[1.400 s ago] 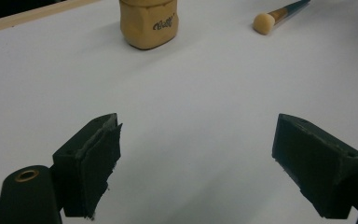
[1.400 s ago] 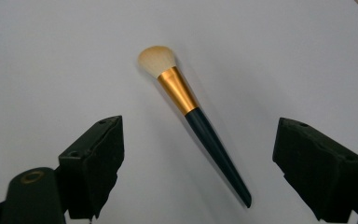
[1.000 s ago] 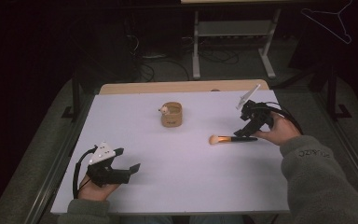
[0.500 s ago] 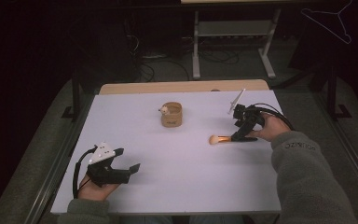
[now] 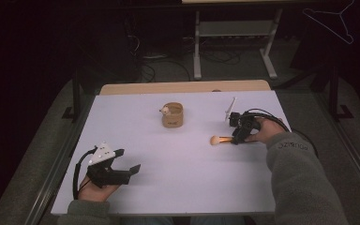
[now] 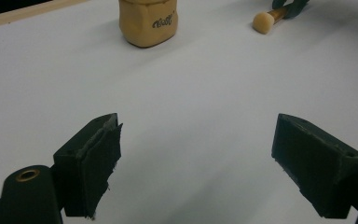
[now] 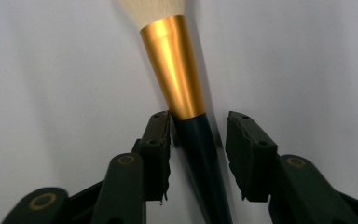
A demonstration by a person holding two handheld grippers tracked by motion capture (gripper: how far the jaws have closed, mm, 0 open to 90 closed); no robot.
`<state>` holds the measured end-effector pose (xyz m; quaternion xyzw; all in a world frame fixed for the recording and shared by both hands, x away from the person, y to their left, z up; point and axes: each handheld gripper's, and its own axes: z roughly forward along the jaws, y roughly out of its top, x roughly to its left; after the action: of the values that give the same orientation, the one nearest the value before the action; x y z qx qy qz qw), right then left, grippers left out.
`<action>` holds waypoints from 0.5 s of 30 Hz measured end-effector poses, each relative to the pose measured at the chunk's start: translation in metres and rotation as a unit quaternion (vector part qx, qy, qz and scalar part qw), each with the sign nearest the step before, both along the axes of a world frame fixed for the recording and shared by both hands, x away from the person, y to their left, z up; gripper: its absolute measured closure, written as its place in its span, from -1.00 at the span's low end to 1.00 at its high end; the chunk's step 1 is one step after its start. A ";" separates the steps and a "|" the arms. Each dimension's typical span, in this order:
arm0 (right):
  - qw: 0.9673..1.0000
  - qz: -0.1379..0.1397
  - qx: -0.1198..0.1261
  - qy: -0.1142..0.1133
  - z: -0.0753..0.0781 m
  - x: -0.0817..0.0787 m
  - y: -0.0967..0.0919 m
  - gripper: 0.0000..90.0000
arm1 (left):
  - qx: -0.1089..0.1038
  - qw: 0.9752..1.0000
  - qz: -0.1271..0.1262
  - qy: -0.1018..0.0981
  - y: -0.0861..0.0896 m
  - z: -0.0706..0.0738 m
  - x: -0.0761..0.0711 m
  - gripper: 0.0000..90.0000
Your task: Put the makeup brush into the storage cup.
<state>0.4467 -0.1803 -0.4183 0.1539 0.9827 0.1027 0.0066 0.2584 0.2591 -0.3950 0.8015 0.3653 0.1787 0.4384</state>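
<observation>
A makeup brush (image 5: pixel 220 139) with a cream head, gold ferrule (image 7: pixel 175 70) and dark handle lies on the white table (image 5: pixel 178 187) at the right. My right gripper (image 5: pixel 234 139) is down over its handle. Its jaws have just been closing, and the handle lies between them (image 7: pixel 198 123). The left pad touches the handle, while a gap remains at the right pad. My left gripper (image 5: pixel 128 160) rests near the front left edge, open and empty (image 6: pixel 196 140). The brush head (image 6: pixel 265 21) appears far off in the left gripper view.
A tan round pot (image 5: pixel 172 116) stands at the middle back of the table, also in the left gripper view (image 6: pixel 148 21). A metal stand (image 5: pixel 234 42) and a wire hanger (image 5: pixel 333 21) are on the dark floor beyond the table.
My right gripper has come down onto the brush and its jaws have narrowed around the handle. The left gripper has stayed still.
</observation>
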 end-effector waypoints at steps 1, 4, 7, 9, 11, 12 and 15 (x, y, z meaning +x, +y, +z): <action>1.000 0.008 -0.004 0.003 -0.001 -0.001 0.000 0.45 | -0.001 1.000 0.001 0.001 0.000 0.000 0.000 -0.67; 1.000 0.013 -0.008 0.000 -0.001 -0.002 0.001 0.48 | 0.002 1.000 -0.001 0.000 0.000 0.000 0.000 -0.67; 1.000 0.019 -0.011 -0.003 -0.001 -0.002 0.002 0.55 | 0.005 1.000 -0.002 0.001 -0.001 0.000 0.000 -0.67; 1.000 0.026 -0.014 -0.002 -0.001 -0.002 0.003 0.61 | 0.005 1.000 -0.002 0.000 -0.002 -0.001 0.000 -0.67; 1.000 0.027 -0.015 -0.001 -0.001 -0.002 0.003 0.62 | 0.005 1.000 -0.002 0.000 -0.002 -0.001 0.000 -0.67; 0.999 0.029 -0.015 -0.001 -0.001 -0.002 0.003 0.63 | 0.006 1.000 -0.002 0.000 -0.002 -0.001 0.000 -0.67; 1.000 0.026 -0.013 0.002 -0.001 -0.001 0.003 0.63 | 0.005 1.000 -0.001 0.002 -0.001 -0.001 0.000 -0.67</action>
<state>0.4454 -0.1775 -0.4196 0.1283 0.9877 0.0897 0.0042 0.2584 0.2579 -0.3957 0.8040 0.3647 0.1789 0.4343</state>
